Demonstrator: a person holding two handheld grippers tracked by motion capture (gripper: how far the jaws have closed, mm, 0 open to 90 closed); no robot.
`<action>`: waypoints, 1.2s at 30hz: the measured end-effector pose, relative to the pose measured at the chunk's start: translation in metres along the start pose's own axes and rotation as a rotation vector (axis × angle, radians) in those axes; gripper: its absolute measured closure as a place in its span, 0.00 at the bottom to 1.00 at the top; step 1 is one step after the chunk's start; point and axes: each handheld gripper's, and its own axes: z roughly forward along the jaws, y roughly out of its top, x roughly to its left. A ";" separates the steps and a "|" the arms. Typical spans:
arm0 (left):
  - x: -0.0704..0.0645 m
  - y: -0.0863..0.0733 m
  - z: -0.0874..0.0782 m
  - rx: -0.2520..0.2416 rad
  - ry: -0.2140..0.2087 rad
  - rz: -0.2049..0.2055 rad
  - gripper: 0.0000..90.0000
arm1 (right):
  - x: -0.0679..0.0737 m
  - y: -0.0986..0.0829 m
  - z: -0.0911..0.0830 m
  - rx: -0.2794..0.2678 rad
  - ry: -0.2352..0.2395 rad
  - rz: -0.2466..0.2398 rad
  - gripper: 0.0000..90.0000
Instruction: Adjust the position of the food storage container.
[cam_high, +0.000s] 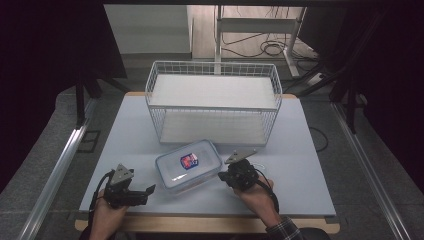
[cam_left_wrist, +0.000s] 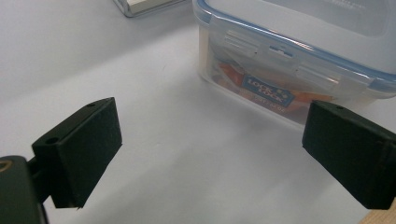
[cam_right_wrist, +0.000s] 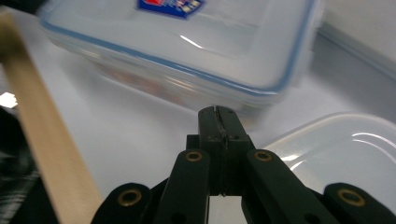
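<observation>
Container: a clear plastic box with a blue-rimmed lid and a blue label sits on the table near its front edge, between the two grippers, just before the wire basket.
Left gripper: the left gripper lies near the box's left corner, jaws wide apart, with bare table between them.
Right gripper: the right gripper is near the box's right side, jaws pressed together on nothing.
Wire basket: a white wire basket stands behind the box.
</observation>
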 end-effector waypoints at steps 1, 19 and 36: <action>0.000 0.000 0.000 0.002 0.001 0.002 0.05 | -0.001 -0.001 -0.002 0.003 -0.007 0.004 1.00; -0.002 0.001 0.004 0.021 -0.005 0.002 0.05 | -0.051 -0.043 -0.048 -0.003 -0.121 0.140 1.00; -0.003 0.001 0.005 0.031 -0.011 -0.002 0.06 | -0.081 -0.077 -0.082 -0.027 -0.221 0.244 0.99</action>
